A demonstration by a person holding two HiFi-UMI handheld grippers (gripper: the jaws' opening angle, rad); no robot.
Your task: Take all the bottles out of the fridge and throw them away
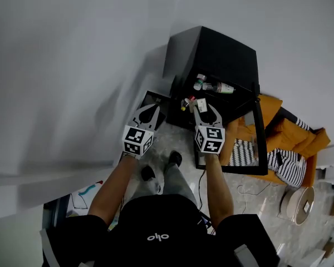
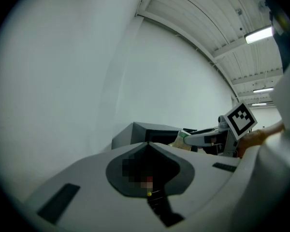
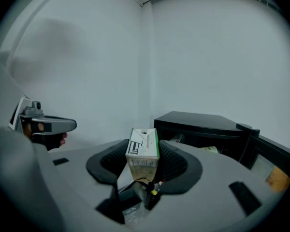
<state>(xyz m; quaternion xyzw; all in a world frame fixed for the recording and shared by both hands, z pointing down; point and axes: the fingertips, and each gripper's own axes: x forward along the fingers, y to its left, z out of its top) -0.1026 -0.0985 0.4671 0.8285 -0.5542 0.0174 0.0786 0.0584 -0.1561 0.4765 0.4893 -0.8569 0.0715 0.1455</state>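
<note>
The black mini fridge (image 1: 222, 54) stands open against the wall, with two bottles (image 1: 199, 81) (image 1: 219, 87) lying on its upper shelf. Small items, one of them yellow-capped (image 1: 185, 103), sit lower down. My right gripper (image 1: 206, 109) hangs in front of the fridge, shut on a white and green carton (image 3: 144, 151) that stands upright between the jaws. The fridge (image 3: 203, 124) and a bottle (image 3: 210, 150) lie behind the carton. My left gripper (image 1: 151, 108) is shut with nothing in it, level with the right one and over a dark bin (image 1: 158, 100). Its closed tips (image 2: 147, 145) point towards the fridge.
The fridge door (image 1: 256, 149) swings out to the right. Beyond it lie an orange cloth (image 1: 292, 132), striped fabric (image 1: 284, 163) and a white spool (image 1: 299, 203). A white wall (image 1: 61, 65) fills the left side. The person's feet (image 1: 161, 166) stand just below the grippers.
</note>
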